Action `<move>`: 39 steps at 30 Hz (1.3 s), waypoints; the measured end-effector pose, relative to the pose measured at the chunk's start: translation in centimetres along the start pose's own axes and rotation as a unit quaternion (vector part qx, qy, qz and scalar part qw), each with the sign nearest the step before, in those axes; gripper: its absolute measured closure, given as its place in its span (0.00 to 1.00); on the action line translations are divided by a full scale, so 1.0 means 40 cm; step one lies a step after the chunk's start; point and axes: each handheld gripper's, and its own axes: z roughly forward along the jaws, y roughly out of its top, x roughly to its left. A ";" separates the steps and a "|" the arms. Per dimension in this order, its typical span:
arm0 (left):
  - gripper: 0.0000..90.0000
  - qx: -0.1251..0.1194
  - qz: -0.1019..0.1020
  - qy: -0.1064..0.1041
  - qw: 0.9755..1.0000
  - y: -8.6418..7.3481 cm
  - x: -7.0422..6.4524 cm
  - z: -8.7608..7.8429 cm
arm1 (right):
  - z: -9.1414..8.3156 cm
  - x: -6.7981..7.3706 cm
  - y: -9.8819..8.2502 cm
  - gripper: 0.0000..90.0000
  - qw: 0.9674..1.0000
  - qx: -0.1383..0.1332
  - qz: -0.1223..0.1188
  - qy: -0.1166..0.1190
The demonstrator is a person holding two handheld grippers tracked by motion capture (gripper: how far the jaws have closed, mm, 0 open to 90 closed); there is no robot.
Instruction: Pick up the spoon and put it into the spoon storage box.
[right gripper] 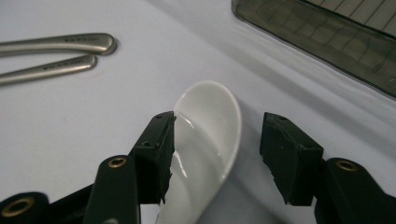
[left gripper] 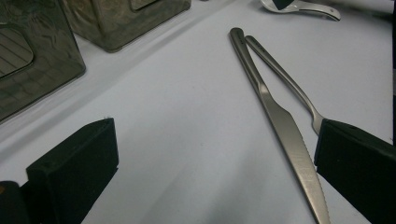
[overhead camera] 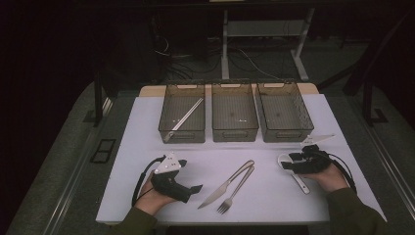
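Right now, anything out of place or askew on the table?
Nothing damaged or spilled. The chopsticks lie slanted corner to corner in the left bin, one end near its rim. On the mat, the knife and fork meet at their handle tips in a narrow V. The white spoon sits between the right gripper jaws, one pad at its edge, the other apart.

White ceramic spoon (right gripper: pixel 205 140), glossy, lying flat on table, bowl up. Sits btwn right gripper (right gripper: pixel 217 158) jaws: left pad at bowl edge, right pad just clear. Handle runs back under gripper.
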 end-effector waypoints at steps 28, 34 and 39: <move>0.00 0.002 0.002 -0.002 1.000 0.000 -0.003 0.001 | 0.006 0.052 0.006 0.84 0.999 0.017 -0.022 -0.031; 0.00 0.000 0.003 -0.004 1.000 0.000 -0.003 0.001 | 0.003 0.047 0.007 0.87 0.999 0.015 -0.021 -0.025; 0.00 -0.001 0.003 -0.005 1.000 -0.001 -0.003 0.001 | -0.011 0.037 0.009 0.87 1.000 0.012 -0.014 -0.022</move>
